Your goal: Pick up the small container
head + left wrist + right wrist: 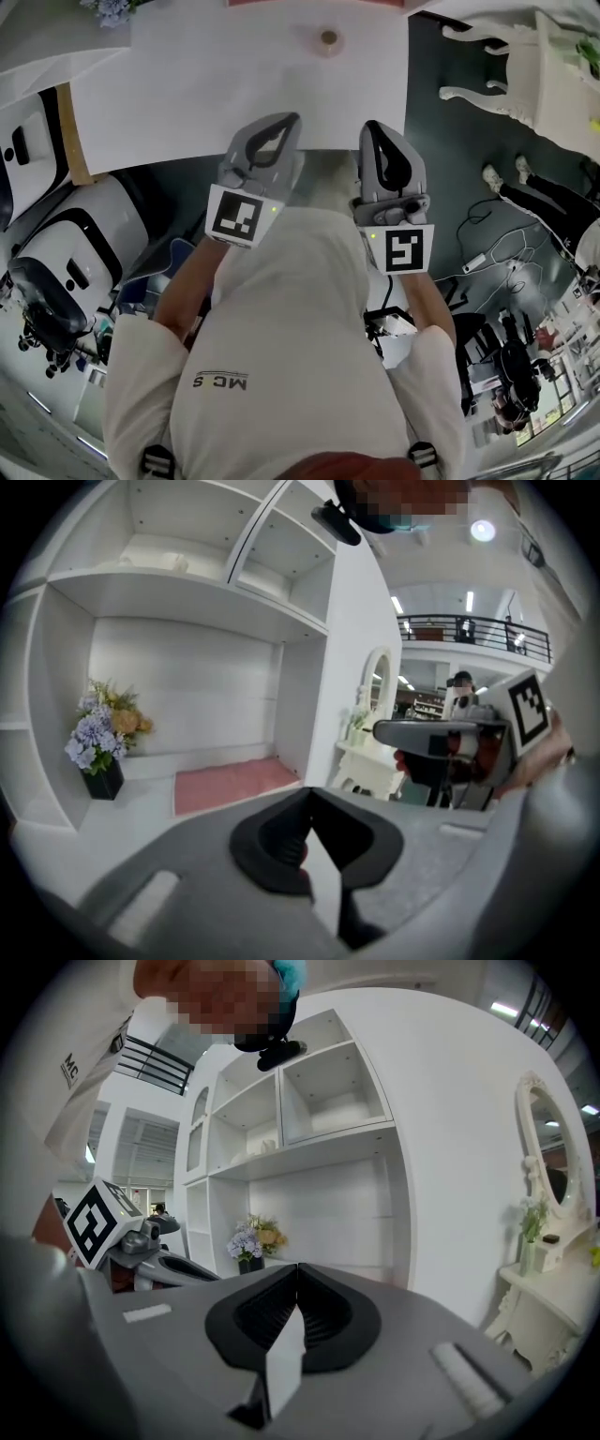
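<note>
The small container [328, 39], a pale round pot with a brown top, stands at the far side of the white shelf surface [187, 84]. Both grippers are held close to the person's body at the surface's near edge, well short of the container. My left gripper [284, 123] points toward the shelf with its jaws closed together and nothing between them [309, 795]. My right gripper [372, 127] sits beside it, jaws likewise meeting on nothing [297, 1269]. Neither gripper view shows the container.
A pot of purple and orange flowers [103, 738] stands at the shelf's left, with a pink mat [234, 782] at the back. A white dressing table with a mirror [548, 1269] is to the right. White machines [66, 253] and floor cables [497, 248] flank the person.
</note>
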Motion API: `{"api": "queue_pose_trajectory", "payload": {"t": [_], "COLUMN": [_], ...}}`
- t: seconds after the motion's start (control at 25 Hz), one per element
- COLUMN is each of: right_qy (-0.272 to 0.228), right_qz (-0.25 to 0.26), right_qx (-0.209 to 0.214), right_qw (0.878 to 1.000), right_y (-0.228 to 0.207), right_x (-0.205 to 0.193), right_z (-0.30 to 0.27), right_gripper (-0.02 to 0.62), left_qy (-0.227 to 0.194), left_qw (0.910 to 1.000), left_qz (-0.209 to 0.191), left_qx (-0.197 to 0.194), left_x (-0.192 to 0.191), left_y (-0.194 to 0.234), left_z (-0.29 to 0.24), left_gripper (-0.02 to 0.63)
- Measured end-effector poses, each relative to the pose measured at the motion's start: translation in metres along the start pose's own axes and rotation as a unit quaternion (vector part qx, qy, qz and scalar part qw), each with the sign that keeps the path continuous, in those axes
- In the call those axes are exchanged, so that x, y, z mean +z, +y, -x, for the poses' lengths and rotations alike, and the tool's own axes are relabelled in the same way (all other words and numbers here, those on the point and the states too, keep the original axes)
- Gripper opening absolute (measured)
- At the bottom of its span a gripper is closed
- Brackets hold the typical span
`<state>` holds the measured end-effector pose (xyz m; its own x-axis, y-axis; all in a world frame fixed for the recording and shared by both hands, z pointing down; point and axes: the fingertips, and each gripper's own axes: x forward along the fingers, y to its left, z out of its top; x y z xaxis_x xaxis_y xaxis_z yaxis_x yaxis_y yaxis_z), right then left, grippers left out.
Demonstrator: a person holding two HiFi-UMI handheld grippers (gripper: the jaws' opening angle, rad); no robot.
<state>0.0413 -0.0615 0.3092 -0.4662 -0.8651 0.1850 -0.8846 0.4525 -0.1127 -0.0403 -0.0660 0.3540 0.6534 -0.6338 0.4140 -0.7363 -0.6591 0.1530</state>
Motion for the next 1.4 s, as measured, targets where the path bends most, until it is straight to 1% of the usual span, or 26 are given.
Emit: {"api": "queue_pose_trajectory", "payload": {"t": [0.12, 0.28, 0.32, 0.48, 0.72, 0.84, 0.96, 1.16, 1.28, 1.4], "right_qy": [0.008, 0.002, 0.003, 0.016, 0.019, 0.018, 0.012, 0.024, 0.026, 0.027], "right_qz": [0.004, -0.014, -0.014, -0.008, -0.01, -0.013, -0.02, -0.012, -0.012, -0.014], "right_qx": [0.001, -0.018, -0.017, -0.021, -0.025, -0.03, -0.039, -0.033, -0.032, -0.03], "right_qw": [1.0, 1.0, 1.0, 1.0, 0.999, 0.999, 0.999, 0.999, 0.999, 0.999], "right_y": [-0.008, -0.018, -0.019, -0.03, -0.037, -0.044, -0.048, -0.046, -0.041, -0.038], "right_x": [-0.016, -0.029, -0.034, -0.058, -0.08, -0.09, -0.097, -0.112, -0.111, -0.112], "right_z": [-0.012, -0.031, -0.034, -0.043, -0.056, -0.062, -0.069, -0.072, -0.076, -0.076], "right_gripper": [-0.014, -0.014, -0.012, -0.012, -0.012, -0.012, -0.012, -0.011, -0.011, -0.012], "left_qy": [-0.009, -0.02, -0.024, -0.023, -0.024, -0.02, -0.024, -0.025, -0.03, -0.027], "left_qw": [0.9999, 0.9997, 0.9995, 0.9995, 0.9995, 0.9995, 0.9994, 0.9996, 0.9993, 0.9992], "left_qz": [0.006, 0.004, 0.004, -0.01, -0.018, -0.02, -0.019, -0.011, -0.02, -0.029], "left_qx": [0.007, 0.016, 0.018, 0.018, 0.012, 0.014, 0.016, 0.003, 0.007, 0.008], "left_x": [-0.005, -0.015, -0.017, -0.028, -0.043, -0.055, -0.064, -0.08, -0.082, -0.087], "left_y": [0.012, 0.03, 0.034, 0.043, 0.057, 0.063, 0.07, 0.073, 0.08, 0.081], "left_z": [-0.017, -0.04, -0.046, -0.072, -0.101, -0.116, -0.126, -0.145, -0.155, -0.164], "left_gripper": [0.0, 0.002, 0.015, 0.034, 0.064, 0.086, 0.117, 0.178, 0.204, 0.212]}}
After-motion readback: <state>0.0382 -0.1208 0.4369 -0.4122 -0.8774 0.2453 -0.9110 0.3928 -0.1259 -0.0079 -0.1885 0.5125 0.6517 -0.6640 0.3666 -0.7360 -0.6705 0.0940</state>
